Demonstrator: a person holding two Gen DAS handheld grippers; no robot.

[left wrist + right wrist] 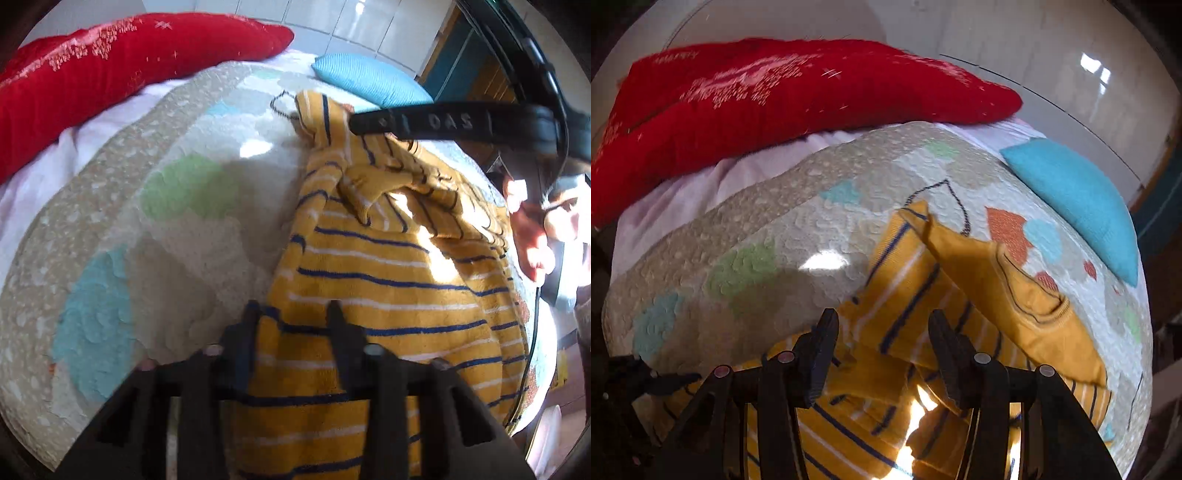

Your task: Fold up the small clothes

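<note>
A yellow garment with navy and white stripes lies crumpled on a pastel patterned quilt. My left gripper sits at its near edge, and the cloth fills the narrow gap between the fingers. One black finger of the right gripper reaches in from the right over the bunched sleeve at the far end. In the right wrist view the garment lies partly folded, a plain yellow flap across its stripes. My right gripper hovers over it, open, with nothing between the fingers.
A long red pillow lies across the far side on a white sheet. A small blue cushion rests at the far right of the quilt. A person's hand shows at the right edge.
</note>
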